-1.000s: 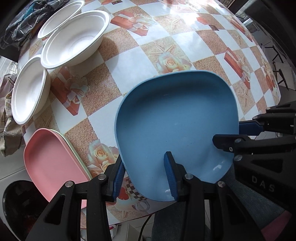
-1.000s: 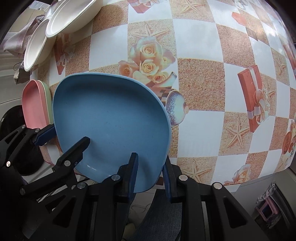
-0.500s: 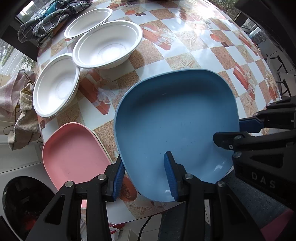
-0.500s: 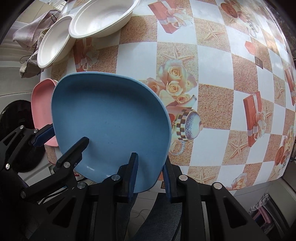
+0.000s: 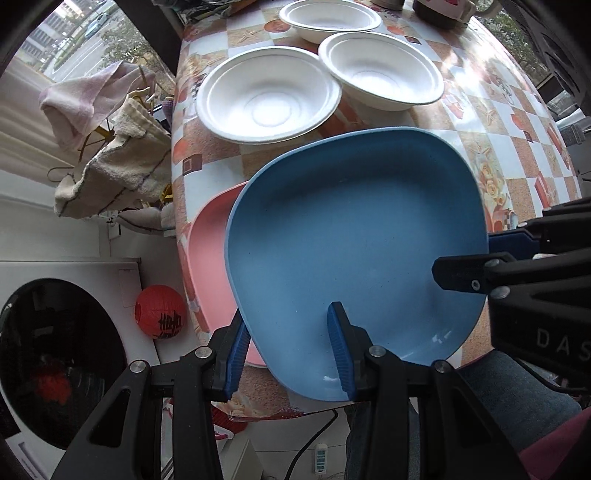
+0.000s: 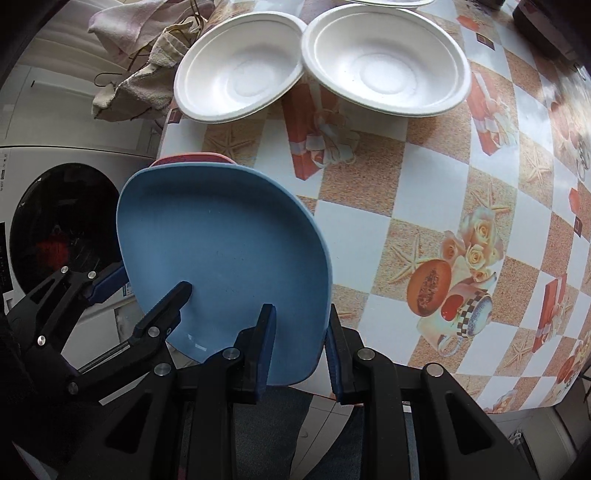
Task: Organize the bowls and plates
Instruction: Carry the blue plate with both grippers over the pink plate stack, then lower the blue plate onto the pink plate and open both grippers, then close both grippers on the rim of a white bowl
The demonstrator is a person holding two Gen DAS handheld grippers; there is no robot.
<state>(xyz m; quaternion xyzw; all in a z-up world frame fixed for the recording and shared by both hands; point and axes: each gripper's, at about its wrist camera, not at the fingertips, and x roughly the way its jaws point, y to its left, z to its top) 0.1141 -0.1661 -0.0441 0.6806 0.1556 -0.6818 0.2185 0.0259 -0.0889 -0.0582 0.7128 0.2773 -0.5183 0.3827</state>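
A blue plate is held above the table edge, partly over a pink plate. My left gripper is shut on the blue plate's near left rim. My right gripper is shut on its near right rim; the blue plate also shows in the right wrist view, with a sliver of the pink plate behind it. Three white bowls lie farther back: one at left, one at right, one beyond.
The patterned tablecloth covers the table. Towels hang off the left edge. A washing machine door and a red lantern are below at left. Dark items stand at the far edge.
Both grippers have carried the blue plate to the left, from the open table to over the pink plate. The white bowls now appear closer and more central.
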